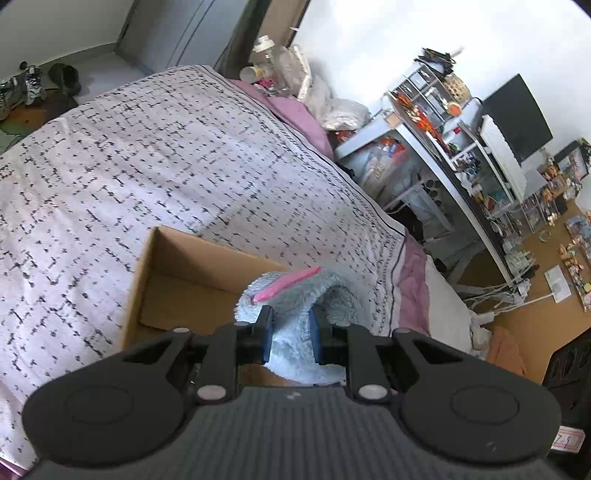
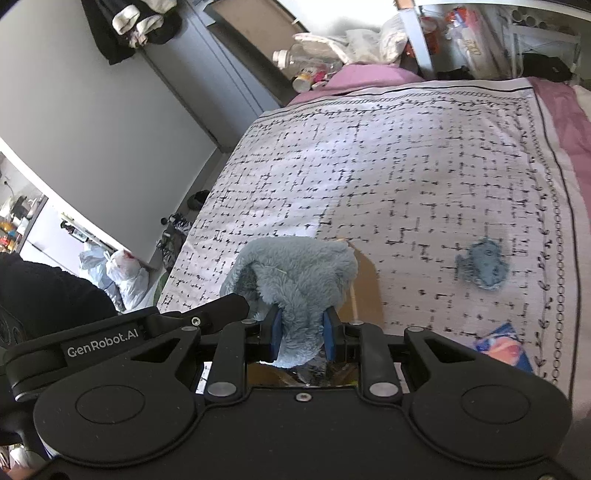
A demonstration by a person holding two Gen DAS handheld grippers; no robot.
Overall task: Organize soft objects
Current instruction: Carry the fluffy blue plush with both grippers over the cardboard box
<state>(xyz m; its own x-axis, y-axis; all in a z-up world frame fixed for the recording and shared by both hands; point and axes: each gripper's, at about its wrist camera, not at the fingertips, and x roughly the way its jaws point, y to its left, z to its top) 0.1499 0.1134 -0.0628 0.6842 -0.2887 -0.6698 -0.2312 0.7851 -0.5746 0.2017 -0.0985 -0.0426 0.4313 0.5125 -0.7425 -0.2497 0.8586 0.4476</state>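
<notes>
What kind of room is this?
Most likely a bedroom: a big bed with a patterned cover, a cluttered desk with a monitor, and clothes hanging on the wall.

The left gripper point(image 1: 291, 334) has its jaws clamped on light blue plush point(image 1: 295, 317). The right gripper point(image 2: 301, 334) grips the same fluffy material, and the left gripper's black body lies just beside it.

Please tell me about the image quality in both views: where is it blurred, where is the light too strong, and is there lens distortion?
Left wrist view: the white wall is overexposed, the desk edge bows from the fisheye lens, and the light blue plush is fairly sharp. Right wrist view: the blue toy lying on the patterned bedspread looks smeared, the bedspread's print is soft, and sunlight brightens its left part.
</notes>
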